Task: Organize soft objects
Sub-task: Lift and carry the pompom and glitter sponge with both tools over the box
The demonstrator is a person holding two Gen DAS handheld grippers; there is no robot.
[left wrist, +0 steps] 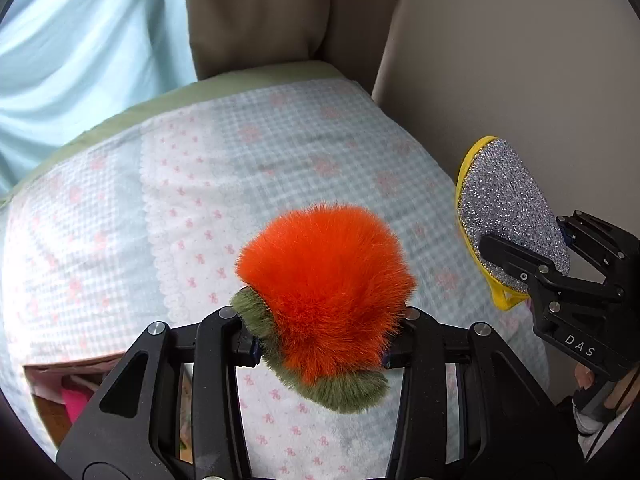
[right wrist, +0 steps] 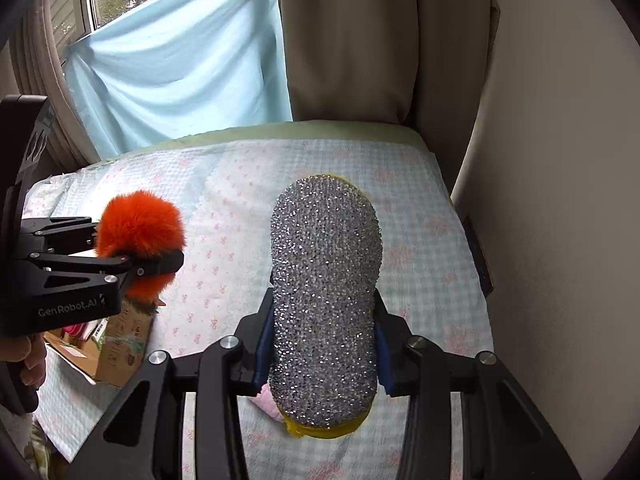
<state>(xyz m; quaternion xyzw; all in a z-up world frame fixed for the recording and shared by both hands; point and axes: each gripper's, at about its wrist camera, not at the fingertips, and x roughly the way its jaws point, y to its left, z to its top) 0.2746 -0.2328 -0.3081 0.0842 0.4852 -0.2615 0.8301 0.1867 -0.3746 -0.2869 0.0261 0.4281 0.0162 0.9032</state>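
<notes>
A fluffy orange plush ball [left wrist: 320,280] with an olive-green furry rim sits between the pads of my left gripper [left wrist: 320,344], which is shut on it above the bed. The right wrist view shows the same ball [right wrist: 140,224] at the left, in the left gripper [right wrist: 154,260]. My right gripper [right wrist: 324,344] is shut on a long silver glitter sponge [right wrist: 324,280] with a yellow underside, its blue pads pressing on both sides. From the left wrist view the sponge [left wrist: 516,208] and the right gripper [left wrist: 536,240] hang at the right, near the wall.
A blue-checked cloth with pink bows [right wrist: 224,220] covers the bed. An open cardboard box [right wrist: 116,344] with pink things stands at its left edge. A pale blue sheet [right wrist: 180,64] and beige curtains [right wrist: 352,40] hang behind. A beige wall [right wrist: 560,160] closes the right. Something pink [right wrist: 266,400] lies under the sponge.
</notes>
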